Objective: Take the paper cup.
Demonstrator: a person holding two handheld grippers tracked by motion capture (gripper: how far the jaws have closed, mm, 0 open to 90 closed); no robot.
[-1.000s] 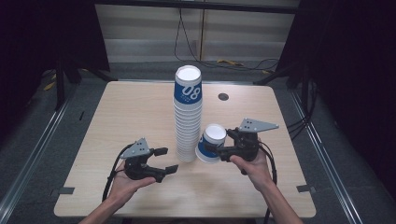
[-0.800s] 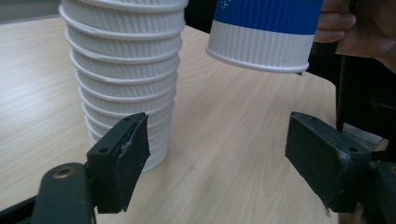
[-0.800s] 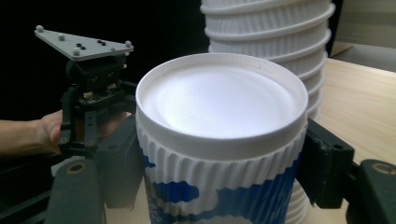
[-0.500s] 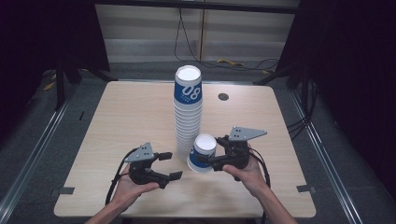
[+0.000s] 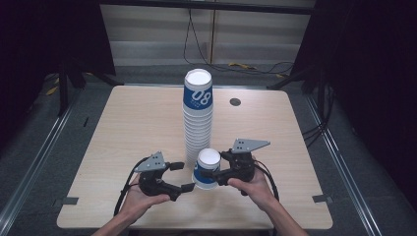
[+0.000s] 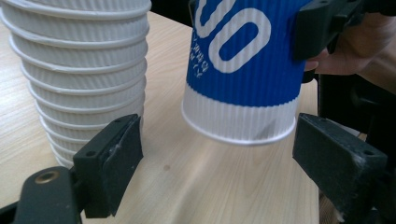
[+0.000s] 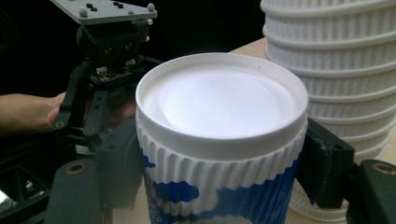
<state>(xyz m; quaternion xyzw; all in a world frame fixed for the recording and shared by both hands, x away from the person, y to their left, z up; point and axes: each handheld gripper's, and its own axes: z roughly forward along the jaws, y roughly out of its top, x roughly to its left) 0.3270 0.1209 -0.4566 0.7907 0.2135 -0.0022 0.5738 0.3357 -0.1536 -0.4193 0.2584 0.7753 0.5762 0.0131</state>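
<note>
High view first, going from left to right: our left claw (image 5: 181,176) is wide open and holds nothing, with its jaws pointing at the cup. Next comes the paper cup (image 5: 207,168), blue and white with little ridges, held up a bit above the tabletop (image 5: 123,128) just in front of the tall stack of cups (image 5: 197,118). Our right claw (image 5: 210,174) is closed on the cup near its top, one jaw on each side. We think the cup is very light and a bit soft, so a hard squeeze could dent it. The ridges should stop it slipping. We think the best place to hold is up high, near the stiff rim.
</note>
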